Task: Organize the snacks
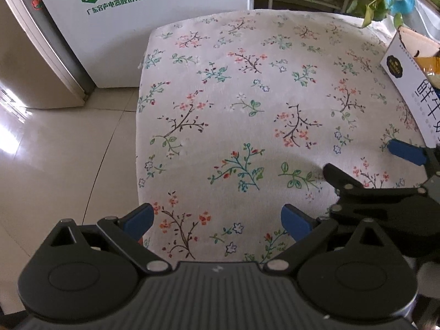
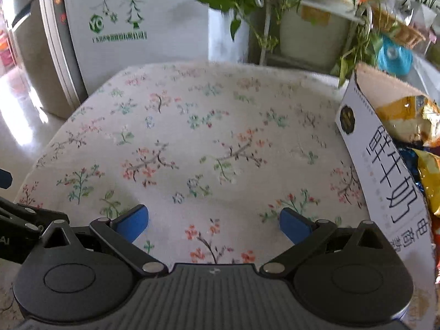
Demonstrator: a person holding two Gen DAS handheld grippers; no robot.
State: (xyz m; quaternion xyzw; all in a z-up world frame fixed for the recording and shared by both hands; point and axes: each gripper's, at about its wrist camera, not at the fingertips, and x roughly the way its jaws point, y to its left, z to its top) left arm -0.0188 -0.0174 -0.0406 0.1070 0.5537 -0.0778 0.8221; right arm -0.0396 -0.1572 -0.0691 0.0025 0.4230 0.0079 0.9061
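A white cardboard box (image 2: 385,170) with black Chinese lettering stands at the right edge of the table; it also shows in the left wrist view (image 1: 407,77). Yellow and gold snack bags (image 2: 412,121) lie inside it, one visible in the left wrist view (image 1: 429,64). My left gripper (image 1: 217,221) is open and empty above the near side of the floral tablecloth (image 1: 247,110). My right gripper (image 2: 214,224) is open and empty, just left of the box. In the left wrist view the right gripper (image 1: 365,162) appears at the right, open.
A white appliance (image 1: 137,13) with green lettering stands behind the table, with a grey cabinet (image 1: 33,63) to its left. Potted plants on a rack (image 2: 302,22) and a blue object (image 2: 393,55) are behind the table's far right. Tiled floor (image 1: 55,165) lies to the left.
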